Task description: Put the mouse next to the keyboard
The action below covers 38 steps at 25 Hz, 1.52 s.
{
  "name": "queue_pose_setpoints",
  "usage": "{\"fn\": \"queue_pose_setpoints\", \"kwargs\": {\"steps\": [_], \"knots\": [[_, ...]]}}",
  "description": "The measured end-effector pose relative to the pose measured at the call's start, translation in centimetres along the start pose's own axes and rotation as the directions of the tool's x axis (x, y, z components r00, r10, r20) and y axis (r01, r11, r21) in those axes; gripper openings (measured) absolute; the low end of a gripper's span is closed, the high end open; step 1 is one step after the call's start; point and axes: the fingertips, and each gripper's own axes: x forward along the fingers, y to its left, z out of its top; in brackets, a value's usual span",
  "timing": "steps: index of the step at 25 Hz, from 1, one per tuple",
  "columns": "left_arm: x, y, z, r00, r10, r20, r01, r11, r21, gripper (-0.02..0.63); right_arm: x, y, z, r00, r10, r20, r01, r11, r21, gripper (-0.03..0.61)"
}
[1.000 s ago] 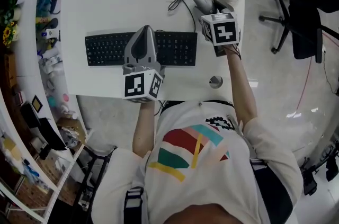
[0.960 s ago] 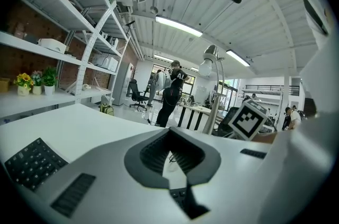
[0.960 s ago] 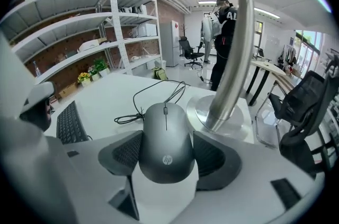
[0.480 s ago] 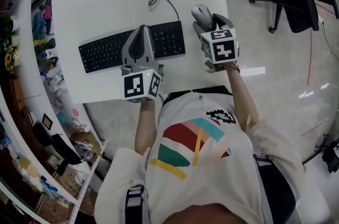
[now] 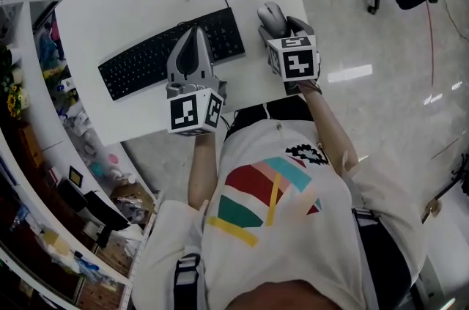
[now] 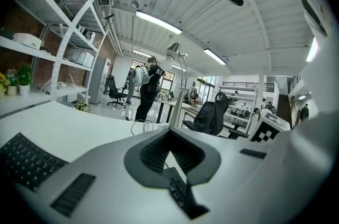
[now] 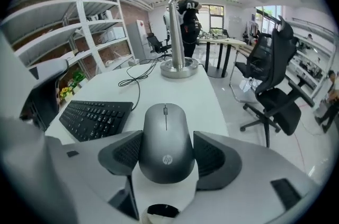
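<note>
Left hand-held gripper (image 5: 195,45) jaws together; right hand-held gripper (image 5: 281,28) jaws clamp the mouse (image 7: 165,149).

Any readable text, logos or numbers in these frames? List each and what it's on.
"hp": logo on the top of the mouse.
Key legends on the keyboard: too small to read.
The marker cube on each gripper: square patterns only, no text.
</note>
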Motion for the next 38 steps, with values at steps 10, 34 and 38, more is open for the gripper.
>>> {"fn": "queue_pose_setpoints", "kwargs": {"steps": [10, 34, 38], "knots": [[-2.1, -0.2, 0.5, 1.000, 0.008, 0.024, -0.008, 1.000, -0.009, 0.044, 0.9, 1.0, -1.4, 1.000, -0.004, -0.019, 0.007, 0.993, 0.120, 0.311], [-3.4, 0.6, 0.4, 0.999, 0.033, 0.042, -0.032, 0.999, -0.041, 0.044, 2.1, 2.0, -1.4, 1.000, 0.010, 0.008, -0.010, 0.996, 0.088, 0.313], [-3.7, 0.1, 0.8, 0.998, 0.030, 0.056, -0.028, 0.999, -0.039, 0.044, 1.4, 2.0, -1.3, 0.999, 0.038, -0.001, -0.037, 0.995, 0.098, 0.313]]}}
